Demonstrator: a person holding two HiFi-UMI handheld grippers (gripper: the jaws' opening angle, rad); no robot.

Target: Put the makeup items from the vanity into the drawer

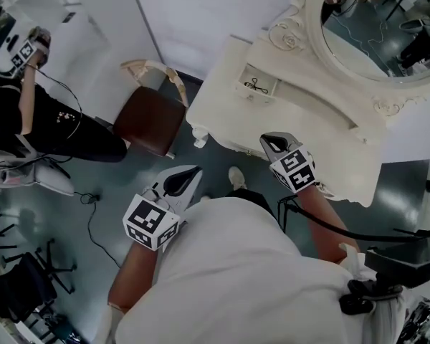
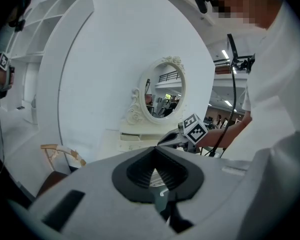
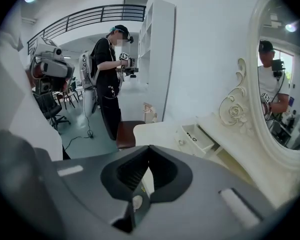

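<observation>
Both tongs are held clenched on nothing. The left tongs (image 1: 183,181) are held over the floor near a brown-seated chair (image 1: 149,120); the right tongs (image 1: 276,145) are held at the front edge of the cream carved vanity table (image 1: 222,102). A small black item (image 1: 256,86) is seen lying in the open cream drawer (image 1: 267,81) on the table.

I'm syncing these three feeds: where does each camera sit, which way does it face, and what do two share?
Head view: on the person's head, steeply down onto the vanity and chair; torso, left claw, right claw show.
Left gripper view: on the left claw, facing the mirror; its shut jaws and the right claw show.
Right gripper view: on the right claw, facing along the vanity; its shut jaws show.
Shared: head and right gripper views both show the open drawer.
</observation>
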